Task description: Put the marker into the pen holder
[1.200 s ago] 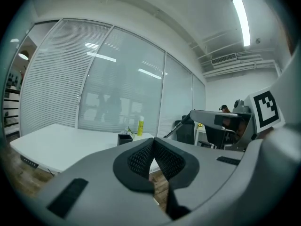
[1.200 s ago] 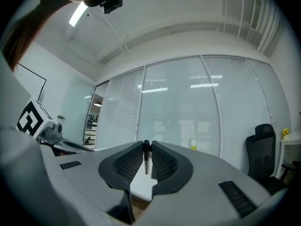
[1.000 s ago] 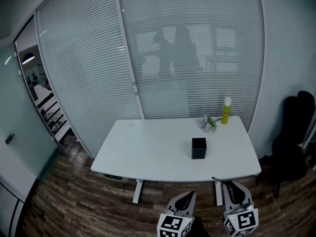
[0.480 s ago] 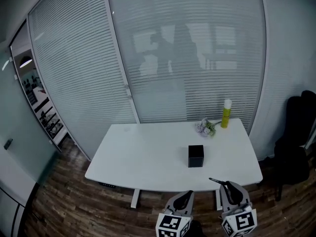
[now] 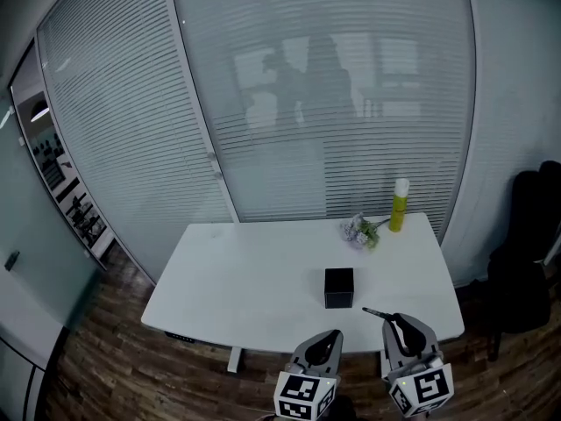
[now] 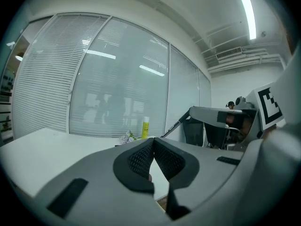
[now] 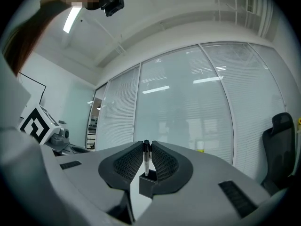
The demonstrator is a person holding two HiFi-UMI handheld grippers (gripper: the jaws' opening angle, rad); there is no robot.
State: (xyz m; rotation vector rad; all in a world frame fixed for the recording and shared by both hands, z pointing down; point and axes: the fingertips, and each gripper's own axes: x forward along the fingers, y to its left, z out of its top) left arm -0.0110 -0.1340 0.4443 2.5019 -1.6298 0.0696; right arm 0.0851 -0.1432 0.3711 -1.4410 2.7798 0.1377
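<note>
A black cube-shaped pen holder [image 5: 338, 288] stands on the white table [image 5: 245, 279], right of its middle. My right gripper [image 5: 396, 323] hovers over the table's near edge, shut on a black marker [image 5: 375, 313] whose tip points left. In the right gripper view the marker [image 7: 146, 158] stands upright between the pads, with the pen holder [image 7: 147, 185] showing low in the gap, farther off. My left gripper [image 5: 334, 336] is beside it to the left, shut on nothing. The left gripper [image 6: 153, 143] view also shows the marker [image 6: 175, 126] at the right.
A yellow bottle [image 5: 399, 205] and a small bunch of flowers [image 5: 359, 231] stand at the table's far right. A black chair [image 5: 526, 253] is right of the table. Glass walls with blinds close off the back. The floor is dark wood.
The view has drawn nearer to the table. Both grippers have come forward to its near edge, and the pen holder now lies closer to them. The marker stays in the right gripper.
</note>
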